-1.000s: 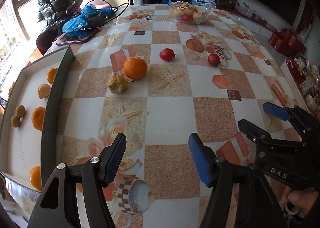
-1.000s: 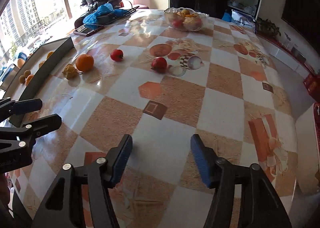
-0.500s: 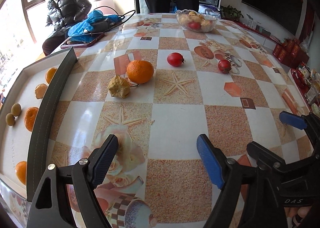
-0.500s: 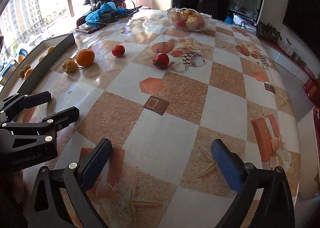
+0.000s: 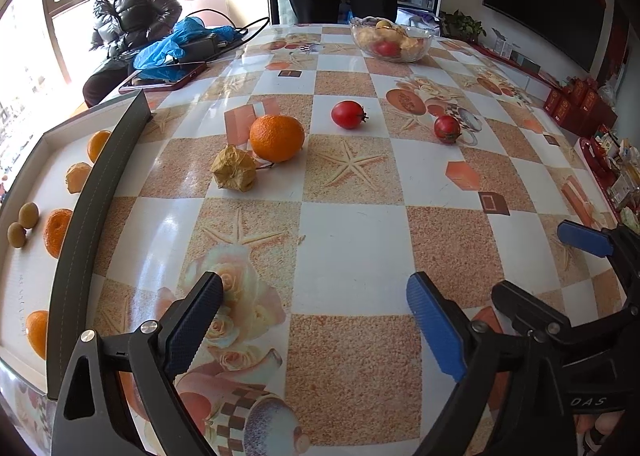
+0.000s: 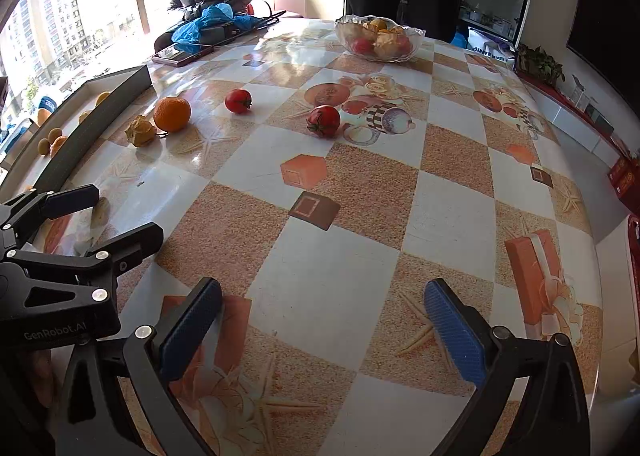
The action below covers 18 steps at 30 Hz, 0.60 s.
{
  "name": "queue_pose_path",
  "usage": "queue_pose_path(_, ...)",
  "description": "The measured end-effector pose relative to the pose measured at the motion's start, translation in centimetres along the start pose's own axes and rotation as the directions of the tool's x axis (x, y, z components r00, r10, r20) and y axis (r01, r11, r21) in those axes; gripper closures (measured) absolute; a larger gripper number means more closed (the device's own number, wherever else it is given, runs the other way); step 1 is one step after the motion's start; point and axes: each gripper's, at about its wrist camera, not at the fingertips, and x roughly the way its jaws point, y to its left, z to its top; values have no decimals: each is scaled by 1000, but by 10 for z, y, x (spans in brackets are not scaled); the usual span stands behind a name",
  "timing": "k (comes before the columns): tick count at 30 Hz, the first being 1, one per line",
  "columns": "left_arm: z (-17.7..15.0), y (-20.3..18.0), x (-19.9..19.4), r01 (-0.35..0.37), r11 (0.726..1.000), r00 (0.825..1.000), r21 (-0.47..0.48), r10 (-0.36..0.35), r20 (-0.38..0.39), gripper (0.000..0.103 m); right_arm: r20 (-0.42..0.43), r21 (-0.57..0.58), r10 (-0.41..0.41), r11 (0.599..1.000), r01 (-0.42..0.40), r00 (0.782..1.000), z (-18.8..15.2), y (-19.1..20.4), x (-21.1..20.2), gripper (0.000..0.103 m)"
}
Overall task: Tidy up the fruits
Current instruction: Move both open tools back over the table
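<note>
four loose fruits lie toward the counter's (image 5: 352,256) left edge, beside the tray (image 5: 84,211): orange (image 5: 277,137), papery husk fruit (image 5: 234,173), two tomatoes (image 5: 348,115). the left tool (image 5: 314,320) is spreading, the right tool (image 6: 322,326) gapes; both empty. the orange looks firm, best taken across its middle; the tomatoes look smooth and likely bruise.

Left tongs (image 5: 314,322) opening, right tongs (image 6: 322,330) wide, both empty

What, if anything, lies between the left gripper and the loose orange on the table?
Nothing visible does. The left gripper, jaws opening and empty, faces bare tablecloth up to the orange. A dried husk fruit sits just left of that path, beside the orange.
</note>
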Motion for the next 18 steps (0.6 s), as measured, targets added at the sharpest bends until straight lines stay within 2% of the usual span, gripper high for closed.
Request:
queue_pose_path(5,0,1,0,-2,1000,1000,-3,2,-2,7,0,0,0,1000,0,1000,0,0,0,1)
queue_pose_path(7,0,4,2,-28,999,999,-23,27,-21,0,0,1,1,1000,-1,1000,0,0,0,1)
queue_pose_path(18,-1,5,2,-21,999,1000,-28,20,-22,0,0,0,-4,1000,4,1000,0,1,0,1)
